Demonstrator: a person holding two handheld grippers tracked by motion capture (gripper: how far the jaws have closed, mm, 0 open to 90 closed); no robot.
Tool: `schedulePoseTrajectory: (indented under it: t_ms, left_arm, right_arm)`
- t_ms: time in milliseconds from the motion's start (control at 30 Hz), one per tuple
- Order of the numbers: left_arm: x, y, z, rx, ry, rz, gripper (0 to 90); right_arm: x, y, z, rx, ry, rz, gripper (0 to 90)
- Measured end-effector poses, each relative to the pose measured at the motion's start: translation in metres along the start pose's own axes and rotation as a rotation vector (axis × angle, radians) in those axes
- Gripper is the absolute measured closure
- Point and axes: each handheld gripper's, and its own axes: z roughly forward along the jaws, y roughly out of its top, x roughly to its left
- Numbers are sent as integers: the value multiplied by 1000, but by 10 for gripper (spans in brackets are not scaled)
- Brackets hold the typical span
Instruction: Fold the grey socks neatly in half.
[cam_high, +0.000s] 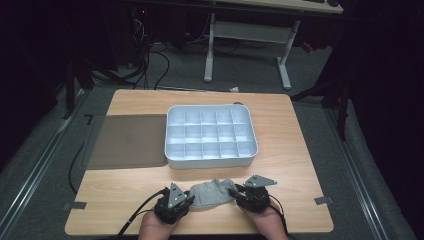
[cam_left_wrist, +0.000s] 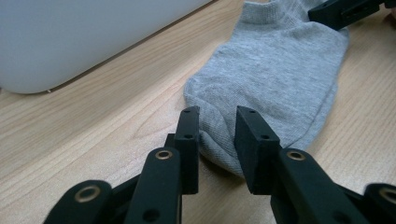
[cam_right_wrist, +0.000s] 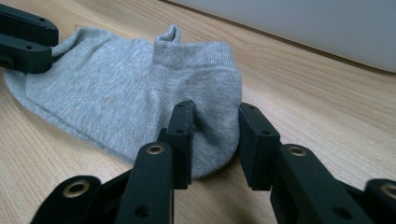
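- Nearest: clamped on the toe end of the grey sock (cam_left_wrist: 275, 70) with the left gripper (cam_left_wrist: 217, 133). Only a shallow bite of fabric, so likely to slip free on a lift.
- Much the same at the cuff end with the right gripper (cam_right_wrist: 215, 135): closed on the sock's edge, and liable to let go if pulled too hard against the other hold.
- Lying flat on the table (cam_high: 300, 165) between both grippers, just in front of the white compartment tray (cam_high: 210, 161). Could sag and drag on the wood if raised unevenly.
- Farther on: might snag on the tray's near wall, or drape over the dividers instead of dropping into one small cell.
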Motion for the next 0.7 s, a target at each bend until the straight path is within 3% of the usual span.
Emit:
schedulePoseTrajectory:
  t_ms: [333, 633, 700]
  left_arm:
    - [-1, 0, 0, 1, 12, 6, 710]
    - [-1, 0, 0, 2, 13, 7, 710]
    - [0, 3, -2, 18, 11, 24, 706]
  right_arm:
    - [3, 0, -1, 3, 14, -17, 833]
    - [3, -2, -6, -21, 24, -2, 853]
    - [3, -2, -6, -22, 25, -1, 852]
